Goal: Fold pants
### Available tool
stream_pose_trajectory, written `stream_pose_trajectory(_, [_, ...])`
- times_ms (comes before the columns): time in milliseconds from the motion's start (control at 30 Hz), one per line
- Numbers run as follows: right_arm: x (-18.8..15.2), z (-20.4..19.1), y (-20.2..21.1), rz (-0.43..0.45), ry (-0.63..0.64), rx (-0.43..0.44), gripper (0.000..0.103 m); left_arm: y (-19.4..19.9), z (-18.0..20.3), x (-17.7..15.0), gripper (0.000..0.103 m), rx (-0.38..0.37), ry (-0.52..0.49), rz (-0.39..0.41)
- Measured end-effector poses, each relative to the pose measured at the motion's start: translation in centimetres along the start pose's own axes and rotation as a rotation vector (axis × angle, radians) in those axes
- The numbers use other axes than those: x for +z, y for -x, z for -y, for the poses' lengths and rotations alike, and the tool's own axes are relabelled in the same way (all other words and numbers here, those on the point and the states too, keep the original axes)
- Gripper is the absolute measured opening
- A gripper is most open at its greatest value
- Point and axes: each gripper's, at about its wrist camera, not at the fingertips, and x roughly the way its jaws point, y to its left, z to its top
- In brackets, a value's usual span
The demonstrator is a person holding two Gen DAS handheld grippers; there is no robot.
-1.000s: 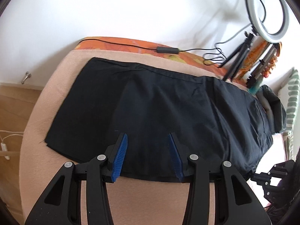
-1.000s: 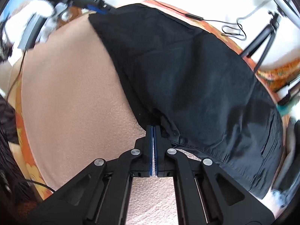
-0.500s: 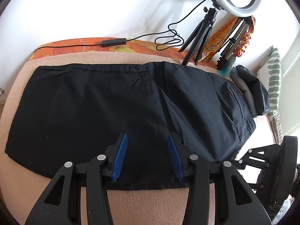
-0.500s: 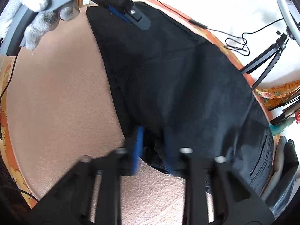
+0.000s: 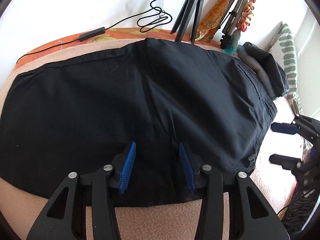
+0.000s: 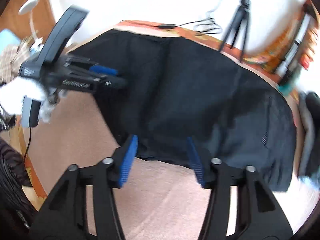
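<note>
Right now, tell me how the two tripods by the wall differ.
The black tripod stands upright with its legs spread on the orange cover; the gray tripod has its legs folded together and leans against the wall. The black one is darker and sits further left. Both stand behind the pants.

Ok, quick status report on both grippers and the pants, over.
Left gripper open, over the pants' near edge. Right gripper open, holding nothing. Pants flat on the pink blanket, one fold done. Nothing in the way.

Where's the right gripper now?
In the left wrist view, the right gripper sits open at the far right, just off the pants' waistband end.
</note>
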Motion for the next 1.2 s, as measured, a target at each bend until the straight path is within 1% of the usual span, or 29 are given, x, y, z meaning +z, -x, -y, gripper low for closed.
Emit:
stream_pose_trajectory(33, [-0.8,1.9,0.9,0.012,-0.102,0.0,0.064,0.0,-0.1,0.0,0.043,-0.004,0.004,0.001])
stream_pose_trajectory(100, [-2.7,6.1,1.9,0.007,-0.323,-0.009,0.065,0.0,-0.1,-0.1,0.043,-0.004,0.003,0.005])
stream_pose_trajectory(167, [-5.1,9.8,2.5,0.004,-0.521,-0.056,0.066,0.0,0.1,-0.2,0.043,0.0,0.0,0.008])
stream_pose_trajectory(233, [-7.9,12.7,3.5,-0.002,-0.7,-0.092,0.066,0.0,0.0,-0.2,0.043,-0.001,0.004,0.009])
stream_pose_trajectory(300, [-9.5,15.5,3.3,0.009,-0.847,-0.069,0.066,0.0,0.0,-0.3,0.043,-0.006,0.013,0.01])
stream_pose_trajectory(367, [-11.2,17.2,3.3,0.023,-0.967,-0.057,0.066,0.0,-0.1,-0.3,0.043,-0.009,0.015,0.011])
stream_pose_trajectory(433, [-12.1,18.5,3.8,0.069,-1.042,-0.013,0.068,0.0,-0.2,-0.2,0.043,-0.012,0.015,0.012])
stream_pose_trajectory(533, [-12.6,19.0,4.1,0.127,-1.093,-0.016,0.068,0.0,-0.2,-0.3,0.043,-0.016,0.019,0.012])
stream_pose_trajectory(633, [-12.6,19.8,3.6,0.214,-1.139,-0.036,0.069,0.2,-0.4,-0.3,0.043,-0.024,0.024,0.012])
stream_pose_trajectory(700, [-12.0,20.5,3.2,0.26,-1.149,-0.044,0.071,0.2,-0.5,-0.4,0.043,-0.028,0.024,0.012])
stream_pose_trajectory(733, [-11.8,20.6,3.0,0.267,-1.144,-0.06,0.07,0.3,-0.5,-0.4,0.043,-0.029,0.024,0.012])
stream_pose_trajectory(767, [-11.4,20.6,2.8,0.271,-1.138,-0.075,0.066,0.3,-0.6,-0.4,0.043,-0.031,0.024,0.012])
stream_pose_trajectory(800, [-11.2,20.8,2.6,0.266,-1.131,-0.075,0.039,0.3,-0.6,-0.5,0.043,-0.032,0.024,0.012])
stream_pose_trajectory(833, [-11.0,21.3,2.4,0.241,-1.128,-0.079,0.024,0.4,-0.6,-0.5,0.043,-0.035,0.025,0.013])
stream_pose_trajectory(867, [-10.8,21.4,2.3,0.229,-1.126,-0.073,0.023,0.4,-0.7,-0.5,0.043,-0.038,0.026,0.014])
stream_pose_trajectory(933, [-10.9,20.9,4.0,0.257,-1.104,-0.055,0.02,0.4,-0.8,-0.5,0.043,-0.043,0.03,0.015])
stream_pose_trajectory(967, [-10.5,20.3,5.1,0.276,-1.069,-0.056,0.019,0.4,-0.8,-0.5,0.043,-0.044,0.027,0.017])
stream_pose_trajectory(1000, [-10.2,19.5,6.5,0.296,-1.018,-0.078,0.018,0.4,-0.9,-0.6,0.043,-0.045,0.023,0.019])
stream_pose_trajectory(1067, [-9.9,18.0,8.1,0.297,-0.929,-0.171,0.018,0.4,-0.9,-0.6,0.043,-0.047,0.02,0.023])
stream_pose_trajectory(1133, [-9.6,17.7,7.4,0.254,-0.894,-0.219,0.018,0.4,-1.0,-0.6,0.043,-0.048,0.023,0.026])
stream_pose_trajectory(1200, [-9.7,18.4,5.8,0.2,-0.921,-0.23,0.018,0.6,-1.1,-0.7,0.043,-0.048,0.039,0.024])
